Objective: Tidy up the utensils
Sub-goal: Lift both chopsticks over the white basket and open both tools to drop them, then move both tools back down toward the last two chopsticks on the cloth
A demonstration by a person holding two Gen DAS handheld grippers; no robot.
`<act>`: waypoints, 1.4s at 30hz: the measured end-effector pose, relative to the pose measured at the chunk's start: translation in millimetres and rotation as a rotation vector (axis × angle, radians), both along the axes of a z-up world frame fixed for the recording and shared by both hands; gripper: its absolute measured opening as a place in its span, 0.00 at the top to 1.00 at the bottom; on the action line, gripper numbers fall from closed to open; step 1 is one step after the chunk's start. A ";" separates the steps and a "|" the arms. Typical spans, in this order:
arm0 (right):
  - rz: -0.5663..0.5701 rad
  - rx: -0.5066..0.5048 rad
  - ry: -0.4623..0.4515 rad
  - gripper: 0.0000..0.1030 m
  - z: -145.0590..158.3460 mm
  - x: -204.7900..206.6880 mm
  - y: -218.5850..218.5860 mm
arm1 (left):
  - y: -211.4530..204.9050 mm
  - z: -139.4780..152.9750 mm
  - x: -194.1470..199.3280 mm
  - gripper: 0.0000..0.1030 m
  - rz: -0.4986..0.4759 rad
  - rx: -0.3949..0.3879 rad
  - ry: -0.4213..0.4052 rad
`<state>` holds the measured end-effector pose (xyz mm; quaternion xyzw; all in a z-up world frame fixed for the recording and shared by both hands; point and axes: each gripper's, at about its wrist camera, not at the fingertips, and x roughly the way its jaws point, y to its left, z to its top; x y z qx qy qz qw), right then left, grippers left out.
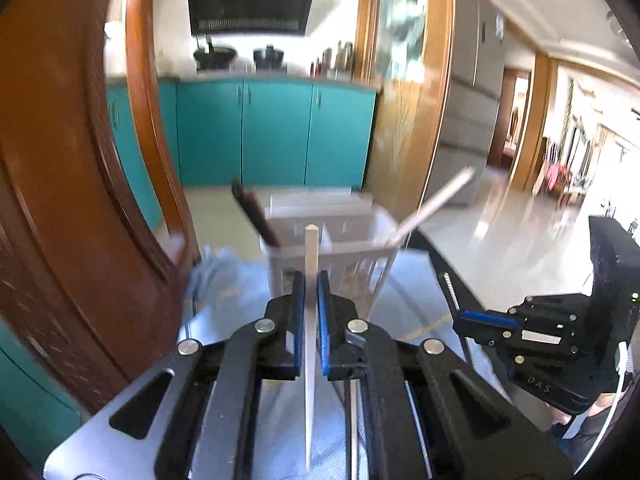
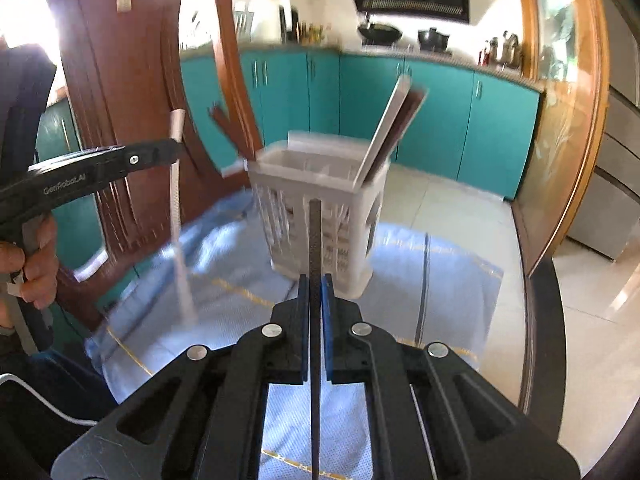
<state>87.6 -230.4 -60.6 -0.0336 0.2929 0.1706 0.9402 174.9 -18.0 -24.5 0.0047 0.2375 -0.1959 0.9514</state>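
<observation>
At twelve o'clock ahead of you stands the white utensil basket (image 2: 320,204). Your left gripper (image 1: 311,284) pinches a white chopstick (image 1: 311,256); your right gripper (image 2: 316,286) pinches a dark chopstick (image 2: 315,240).

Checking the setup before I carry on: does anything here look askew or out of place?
Nothing is damaged or spilled. The chopsticks already in the white holder lean outward at odd angles: a dark one to one side, a white one to the other. The blue cloth underneath is rumpled.

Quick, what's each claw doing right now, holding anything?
Left claw: closed on a white chopstick.
Right claw: closed on a dark chopstick.
</observation>
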 end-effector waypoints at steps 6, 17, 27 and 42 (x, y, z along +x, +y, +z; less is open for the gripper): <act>-0.019 0.126 -0.186 0.94 61.6 -17.4 -19.0 | 10.4 59.7 -28.3 0.93 0.006 -0.062 -0.165; -0.172 0.234 -0.569 0.94 137.4 2.7 -19.5 | 21.8 138.8 11.4 0.93 0.095 -0.257 -0.299; -0.186 0.140 -0.497 0.94 97.8 52.4 -1.3 | 3.2 106.3 67.8 0.93 0.198 -0.197 -0.310; -0.174 0.086 -0.434 0.91 82.8 37.9 3.6 | -17.7 56.8 77.4 0.93 0.172 -0.030 -0.214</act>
